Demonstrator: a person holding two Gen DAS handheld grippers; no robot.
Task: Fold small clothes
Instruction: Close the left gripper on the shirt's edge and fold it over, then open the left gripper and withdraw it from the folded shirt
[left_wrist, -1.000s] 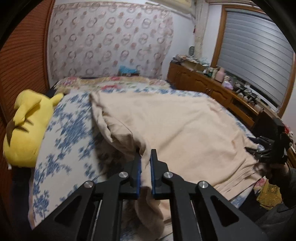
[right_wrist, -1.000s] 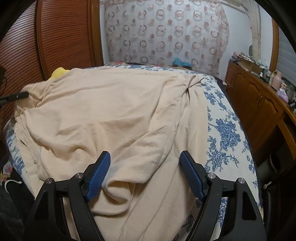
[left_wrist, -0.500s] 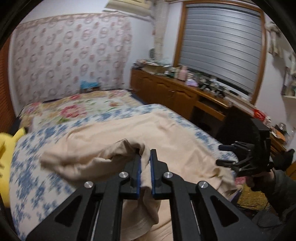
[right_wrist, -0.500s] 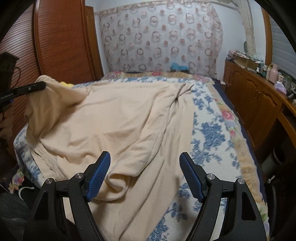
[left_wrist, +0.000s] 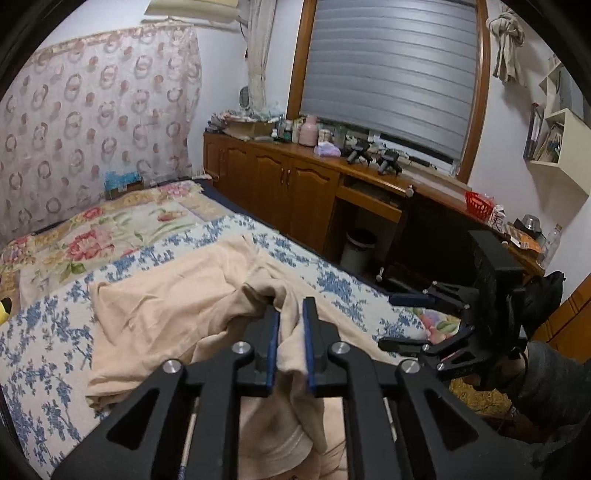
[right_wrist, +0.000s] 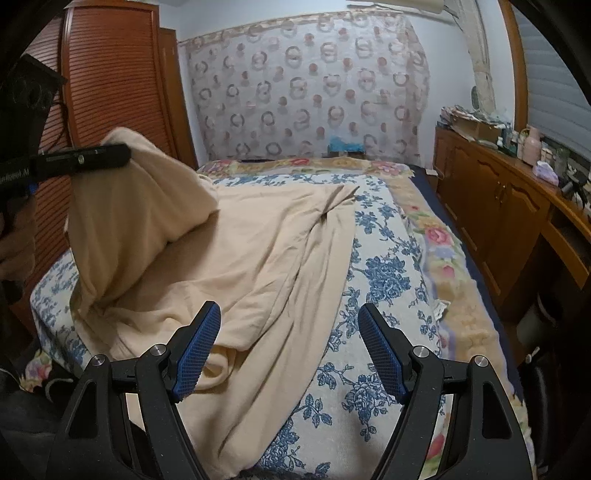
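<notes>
A large beige garment (right_wrist: 258, 251) lies spread over the bed. One edge of it is lifted and folded over toward the middle (left_wrist: 166, 306). My left gripper (left_wrist: 290, 310) holds that raised edge: a bunch of cloth fills the narrow gap between its blue pads, and the jaws are opening. From the right wrist view the left gripper (right_wrist: 122, 155) is high at the left with the cloth hanging from it. My right gripper (right_wrist: 290, 314) stands wide open above the garment's near edge, with nothing gripped. It also shows at the right of the left wrist view (left_wrist: 386, 321).
The bed has a blue-flowered sheet (right_wrist: 380, 277). A wooden cabinet (left_wrist: 295, 192) with clutter on top runs along its right side, and a white bin (left_wrist: 356, 245) stands below. A slatted wardrobe (right_wrist: 110, 92) is at the left. A yellow plush (left_wrist: 5, 306) lies by the bed's left edge.
The left gripper has risen and carried the garment's edge across toward the right, folding it over. Its jaws have parted slightly. The right gripper rose a little and stayed open.
</notes>
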